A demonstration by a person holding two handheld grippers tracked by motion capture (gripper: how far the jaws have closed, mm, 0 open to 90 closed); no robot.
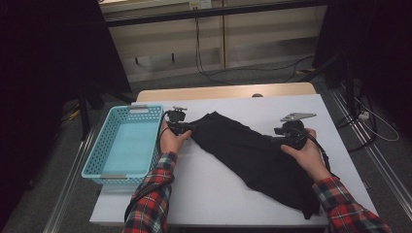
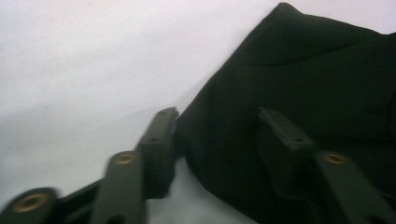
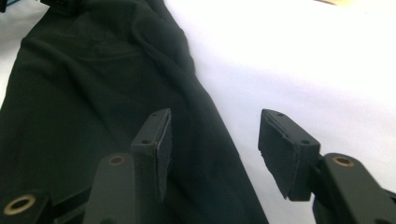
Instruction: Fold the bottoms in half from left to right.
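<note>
A black garment (image 1: 252, 150) lies spread slantwise on the white table (image 1: 272, 107), from its top middle toward the front right. My left gripper (image 1: 187, 127) sits at the garment's upper left end. In the left gripper view its jaws stand apart (image 2: 219, 126), one on bare table beside the cloth's edge, the other on the cloth (image 2: 317, 74), which lies slack between them. My right gripper (image 1: 277, 138) hovers at the garment's right edge. Its jaws (image 3: 215, 135) are open and nothing is pinched; one hangs over the cloth (image 3: 93, 84), the other over the table (image 3: 303, 60).
A light blue plastic basket (image 1: 97, 150) with nothing in it stands at the table's left edge, close to my left hand. Bare white tabletop lies in front of the garment and to its far right. Cables run over the floor beyond the table.
</note>
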